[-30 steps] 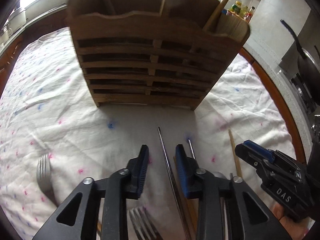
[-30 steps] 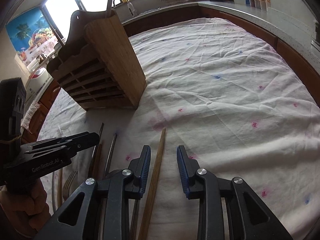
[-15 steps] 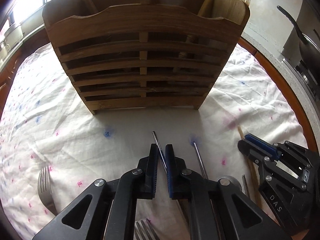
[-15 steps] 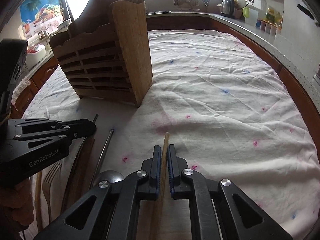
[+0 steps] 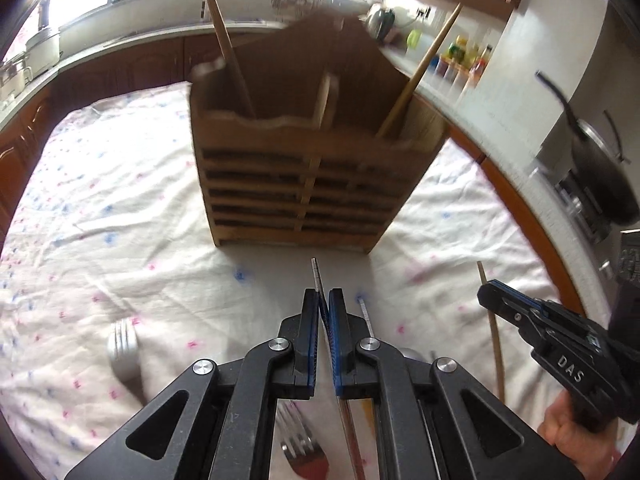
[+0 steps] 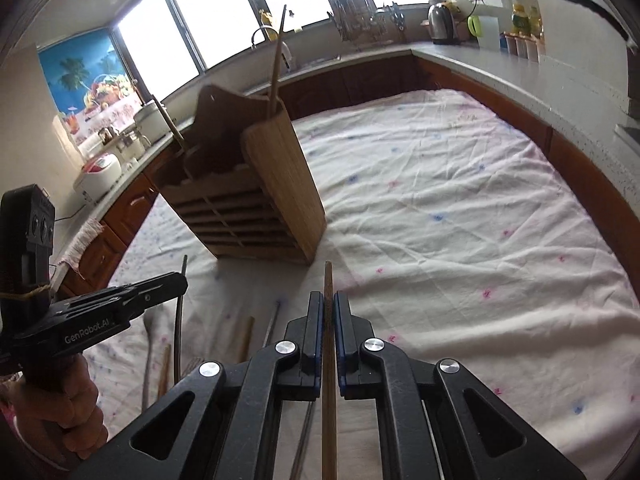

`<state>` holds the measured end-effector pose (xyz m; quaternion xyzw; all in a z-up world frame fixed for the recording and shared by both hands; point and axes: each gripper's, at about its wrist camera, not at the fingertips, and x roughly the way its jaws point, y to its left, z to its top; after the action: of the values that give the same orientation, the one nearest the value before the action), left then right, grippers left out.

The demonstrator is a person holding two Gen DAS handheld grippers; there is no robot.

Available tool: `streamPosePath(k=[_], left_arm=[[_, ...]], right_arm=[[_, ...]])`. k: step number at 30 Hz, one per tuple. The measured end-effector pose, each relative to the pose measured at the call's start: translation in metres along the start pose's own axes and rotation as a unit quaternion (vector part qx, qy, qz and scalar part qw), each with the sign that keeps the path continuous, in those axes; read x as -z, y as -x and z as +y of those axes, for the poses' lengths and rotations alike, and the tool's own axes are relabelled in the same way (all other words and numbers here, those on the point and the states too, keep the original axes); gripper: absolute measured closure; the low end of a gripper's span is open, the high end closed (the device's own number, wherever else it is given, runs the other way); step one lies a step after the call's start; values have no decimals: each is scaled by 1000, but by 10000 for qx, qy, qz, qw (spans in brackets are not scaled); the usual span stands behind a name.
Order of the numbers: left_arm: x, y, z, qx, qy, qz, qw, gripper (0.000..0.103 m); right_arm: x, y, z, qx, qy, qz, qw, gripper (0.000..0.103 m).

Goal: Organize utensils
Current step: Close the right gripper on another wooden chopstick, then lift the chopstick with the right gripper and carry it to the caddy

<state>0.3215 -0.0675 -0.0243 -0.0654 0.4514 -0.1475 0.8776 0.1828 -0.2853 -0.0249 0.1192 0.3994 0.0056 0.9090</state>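
Note:
A slatted wooden utensil holder (image 5: 308, 184) stands on the cloth-covered table, with two wooden chopsticks (image 5: 416, 76) upright in it. It also shows in the right wrist view (image 6: 256, 208). My left gripper (image 5: 323, 304) is shut on a metal chopstick (image 5: 317, 276) and holds it above the cloth. My right gripper (image 6: 328, 308) is shut on a wooden chopstick (image 6: 329, 280), lifted in front of the holder. It also shows in the left wrist view (image 5: 496, 300). Forks (image 5: 124, 352), a spoon and more chopsticks (image 6: 244, 340) lie on the cloth below.
The white dotted tablecloth (image 6: 440, 208) covers the table. A counter (image 6: 480, 52) with a kettle, bottles and a dish rack runs behind. A pan (image 5: 600, 176) sits on the stove to the right. A rice cooker (image 6: 98, 172) stands at the left.
Both grippers closed from open, the left on the metal chopstick and the right on the wooden one. Both have since lifted their chopsticks off the cloth, and the views have risen.

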Motion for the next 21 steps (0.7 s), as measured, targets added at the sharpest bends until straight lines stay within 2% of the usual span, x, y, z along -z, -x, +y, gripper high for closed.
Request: streamPosePath(k=[13,21], left_arm=[[38,120,13,356,160,-805,9960,100],[63,168,20,439,228,-1089,9928,101]], right_arm=[[-3,64,16,-372,3,-641,9973,98],[2,98,26,-523,3,-980,9938,98]])
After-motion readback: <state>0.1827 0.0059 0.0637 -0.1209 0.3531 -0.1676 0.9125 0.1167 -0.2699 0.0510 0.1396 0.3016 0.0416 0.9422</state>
